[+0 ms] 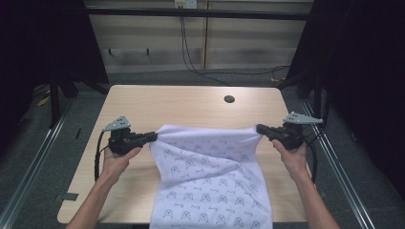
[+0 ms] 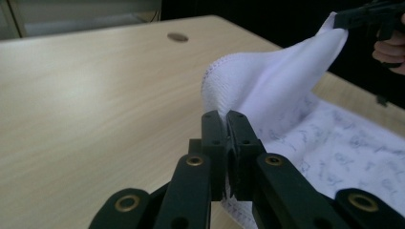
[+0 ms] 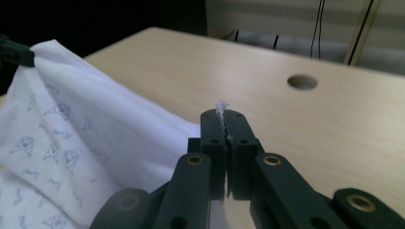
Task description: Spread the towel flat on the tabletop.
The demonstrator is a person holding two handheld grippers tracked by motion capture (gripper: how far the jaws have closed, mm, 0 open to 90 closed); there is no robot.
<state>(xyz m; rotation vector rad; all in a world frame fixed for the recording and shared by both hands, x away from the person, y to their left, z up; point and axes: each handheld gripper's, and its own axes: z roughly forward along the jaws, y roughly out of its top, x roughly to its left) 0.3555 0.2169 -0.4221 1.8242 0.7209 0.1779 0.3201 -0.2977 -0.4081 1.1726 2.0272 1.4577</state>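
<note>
While the tabletop [image 1: 143,102] lies bare along its far edge apart from a round cable hole [image 1: 229,99], the cloth [image 1: 210,181], white with a small printed pattern, covers the middle of the near half and spills over the near edge. Its far hem is lifted off the wood and pulled into a nearly straight line between the two grippers, so the pick-up of both upper corners looks done; what seems left is to raise, shake or spread it flat, or to carry that hem over for a fold, and the pictures do not settle which. Much of the fabric below the hem sags in soft creases, so it is not yet smooth. At the left edge side, the left gripper [image 1: 154,137] points inward, and the left gripper view shows its fingers [image 2: 212,138] closed tight on a bunched corner, the stitched hem rising just above them. Near the right edge, the right gripper [image 1: 260,128] mirrors it; in the right gripper view its fingers [image 3: 212,136] are pressed together with only a small tuft of cloth edge poking out at the tips, a thinner hold that I judge could slip under a hard pull.
</note>
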